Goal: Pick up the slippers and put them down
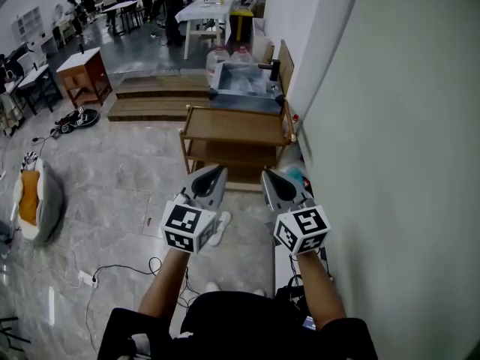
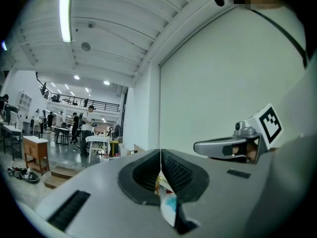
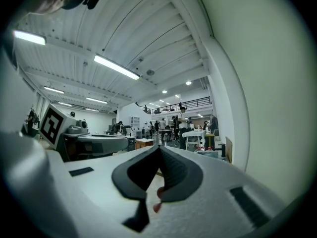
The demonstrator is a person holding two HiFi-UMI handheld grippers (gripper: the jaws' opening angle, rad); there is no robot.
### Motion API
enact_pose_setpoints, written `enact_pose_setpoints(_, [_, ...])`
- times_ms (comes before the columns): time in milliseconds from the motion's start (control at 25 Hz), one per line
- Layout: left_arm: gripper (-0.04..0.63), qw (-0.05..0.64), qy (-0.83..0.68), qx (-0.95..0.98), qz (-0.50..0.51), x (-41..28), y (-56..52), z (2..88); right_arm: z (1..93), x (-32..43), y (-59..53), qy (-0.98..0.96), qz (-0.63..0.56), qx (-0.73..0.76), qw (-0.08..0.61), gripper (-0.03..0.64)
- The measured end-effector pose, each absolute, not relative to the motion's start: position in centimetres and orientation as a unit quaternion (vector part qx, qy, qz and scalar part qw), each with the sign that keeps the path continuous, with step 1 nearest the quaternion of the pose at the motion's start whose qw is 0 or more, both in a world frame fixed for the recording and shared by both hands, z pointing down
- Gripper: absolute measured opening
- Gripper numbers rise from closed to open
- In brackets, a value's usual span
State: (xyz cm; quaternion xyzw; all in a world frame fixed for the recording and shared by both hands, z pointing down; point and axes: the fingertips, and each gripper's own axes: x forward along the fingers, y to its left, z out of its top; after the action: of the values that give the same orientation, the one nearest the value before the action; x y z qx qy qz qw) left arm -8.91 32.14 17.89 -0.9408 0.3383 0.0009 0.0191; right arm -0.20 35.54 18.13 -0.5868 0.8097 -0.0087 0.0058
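1. Closest to me, on the floor at 6 o'clock, a small white shape (image 1: 212, 286) shows past my dark clothing. I cannot tell whether it is a slipper or my own footwear.

2. The left gripper (image 1: 216, 175) and the right gripper (image 1: 270, 177) are held side by side, level, and pointing to 12 o'clock. In the left gripper view the jaws meet along a thin seam and nothing is pinched between them. The colour in the notch behind the tips is scenery beyond. The right gripper view shows the same: tips together and empty. I judge this to be a carrying posture, with both tools held clear of the floor.

3. Under the left gripper, at its 6 o'clock, a white slipper (image 1: 220, 228) lies flat on the grey floor (image 1: 112, 193), partly covered by the marker cube. Neither gripper touches it. A slipper on the floor and empty jaws fit two stages equally: before a pick-up or after a set-down.

4. At 12 o'clock stands a wooden cart (image 1: 232, 126), against the wall (image 1: 390, 126) that runs along my 3 o'clock.

5. At 11 o'clock lie low wooden steps (image 1: 150, 100). Beyond them is a white table (image 1: 201, 11).
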Motion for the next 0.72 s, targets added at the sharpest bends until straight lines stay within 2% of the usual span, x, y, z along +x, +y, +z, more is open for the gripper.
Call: enact_pose_setpoints(720, [0.008, 0.029, 0.347, -0.937, 0.002, -4.8, 34.1, 17.4, 17.2, 3.3, 37.5, 0.818, 0.001, -0.574, 0.017, -0.011])
